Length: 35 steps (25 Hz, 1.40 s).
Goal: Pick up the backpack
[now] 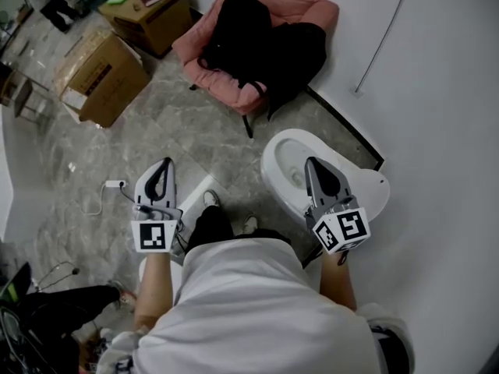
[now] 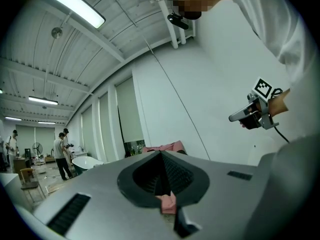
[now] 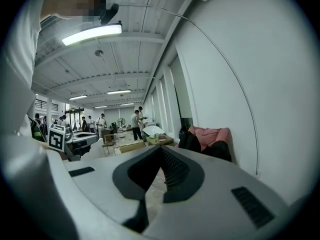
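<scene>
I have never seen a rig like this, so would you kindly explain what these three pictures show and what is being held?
No robot here: a person holds hand-held tongs in each hand, the left tongs and the right tongs, each carrying a marker cube. One picture comes from a camera on the person's head, looking steeply down. The other two come from cameras riding on the tongs, looking along their jaws. Both pairs are closed and hold nothing. On the floor ahead stands a pink armchair with the black backpack lying on it, and cardboard boxes to its left.
</scene>
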### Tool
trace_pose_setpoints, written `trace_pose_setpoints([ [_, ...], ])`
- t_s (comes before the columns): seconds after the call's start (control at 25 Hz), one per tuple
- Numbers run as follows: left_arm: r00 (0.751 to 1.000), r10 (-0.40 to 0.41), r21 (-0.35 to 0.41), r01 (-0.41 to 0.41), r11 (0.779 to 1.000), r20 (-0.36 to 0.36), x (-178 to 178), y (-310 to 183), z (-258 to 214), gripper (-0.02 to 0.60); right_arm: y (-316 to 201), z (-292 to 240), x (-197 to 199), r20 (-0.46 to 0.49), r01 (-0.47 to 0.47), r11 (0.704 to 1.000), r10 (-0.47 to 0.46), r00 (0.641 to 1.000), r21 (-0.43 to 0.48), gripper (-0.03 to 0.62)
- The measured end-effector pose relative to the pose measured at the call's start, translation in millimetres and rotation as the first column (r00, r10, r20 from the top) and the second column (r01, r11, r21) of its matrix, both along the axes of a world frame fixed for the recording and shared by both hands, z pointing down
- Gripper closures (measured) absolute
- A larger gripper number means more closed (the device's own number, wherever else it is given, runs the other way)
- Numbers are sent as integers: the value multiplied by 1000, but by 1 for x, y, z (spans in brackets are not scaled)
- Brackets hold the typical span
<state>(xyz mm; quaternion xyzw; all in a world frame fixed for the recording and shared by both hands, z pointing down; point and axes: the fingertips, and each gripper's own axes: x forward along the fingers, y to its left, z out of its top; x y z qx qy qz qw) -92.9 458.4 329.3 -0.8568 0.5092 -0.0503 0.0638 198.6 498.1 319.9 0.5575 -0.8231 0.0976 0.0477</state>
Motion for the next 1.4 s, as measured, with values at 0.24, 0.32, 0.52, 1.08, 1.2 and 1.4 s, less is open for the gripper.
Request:
trace_pose_setpoints([
  [0.24,999,44,-70,-45,997,-19,-1,-66,44,566,-57,24,-15,-35,6,999,-7,999,-44,572],
  [0.32,997,66,-65,-68,996,-27,-5,-102,51,566,-87,31,-27,-42,3,998,-6,999,-61,572],
  [0.52,995,90,-89,-94,992,-47,-29,-198,60,566,-175,37,-66,-80,4,997,-11,997,-83,572],
  [1.08,968,210,-42,-218,975,-136,-78,-363,44,566,-332,-15,-149,-88,-39,996,32,996,-76,573],
  [1.2,961,246,9,-247,969,-130,-74,-370,37,566,-352,-22,-159,-75,-20,998,16,997,-64,573],
  [1.4,941,322,15,-322,946,-103,-54,-365,38,566,-381,-20,-174,-74,6,999,-10,997,-46,572],
])
